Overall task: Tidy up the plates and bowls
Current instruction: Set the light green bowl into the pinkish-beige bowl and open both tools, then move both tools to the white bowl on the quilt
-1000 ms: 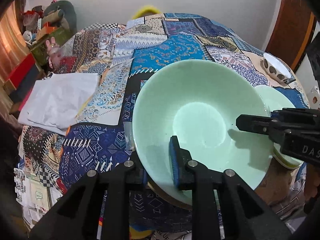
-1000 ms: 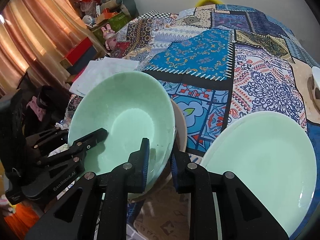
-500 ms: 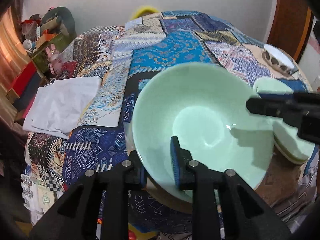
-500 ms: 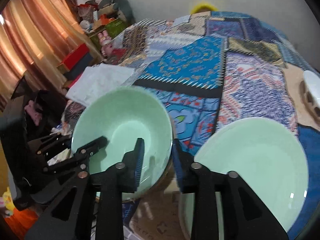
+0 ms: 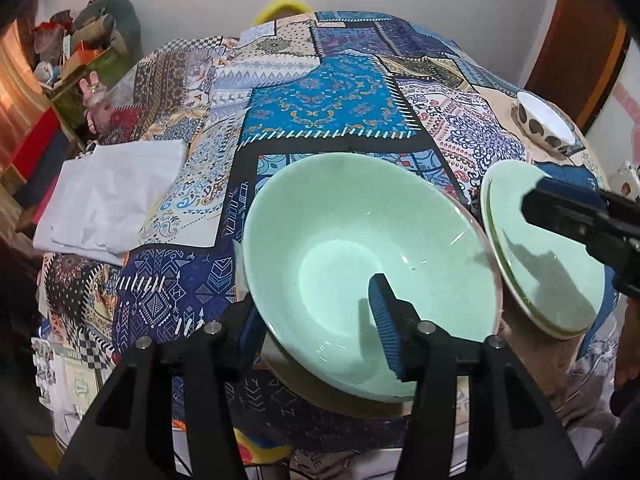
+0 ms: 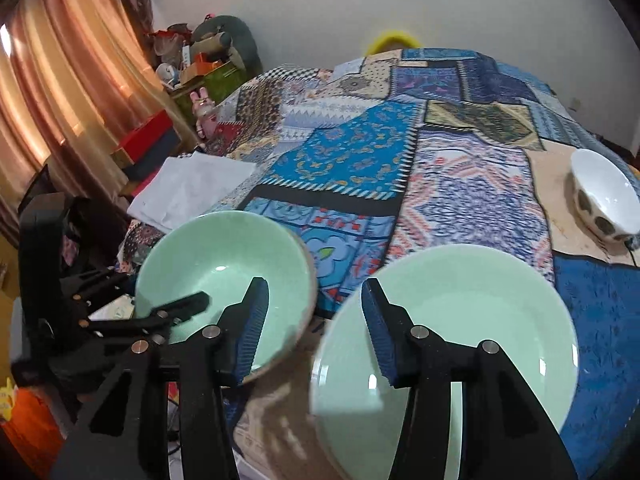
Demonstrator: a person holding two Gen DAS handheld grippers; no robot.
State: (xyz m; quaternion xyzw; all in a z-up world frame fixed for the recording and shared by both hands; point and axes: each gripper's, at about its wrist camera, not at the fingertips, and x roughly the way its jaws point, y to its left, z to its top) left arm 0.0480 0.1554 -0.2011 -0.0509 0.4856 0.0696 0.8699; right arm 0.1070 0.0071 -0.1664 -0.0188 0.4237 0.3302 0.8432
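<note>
A pale green bowl [image 5: 360,248] sits on a brown plate at the table's near edge. My left gripper [image 5: 316,320] is open, its jaws astride the bowl's near rim, one finger inside and one outside. The same bowl shows in the right wrist view [image 6: 216,264]. A pale green plate [image 6: 460,336] lies to its right; it also shows in the left wrist view [image 5: 540,256]. My right gripper [image 6: 312,320] is open and empty, above the gap between bowl and plate. A white bowl with dark spots [image 6: 604,196] stands at the far right.
A patchwork tablecloth [image 5: 332,100] covers the table. A folded white cloth [image 5: 108,196] lies at the left. Clutter, boxes and an orange curtain [image 6: 60,80] stand beyond the left edge.
My right gripper let go of the green bowl's right rim, opened wide and moved right towards the plate. My left gripper widened at the bowl's near rim.
</note>
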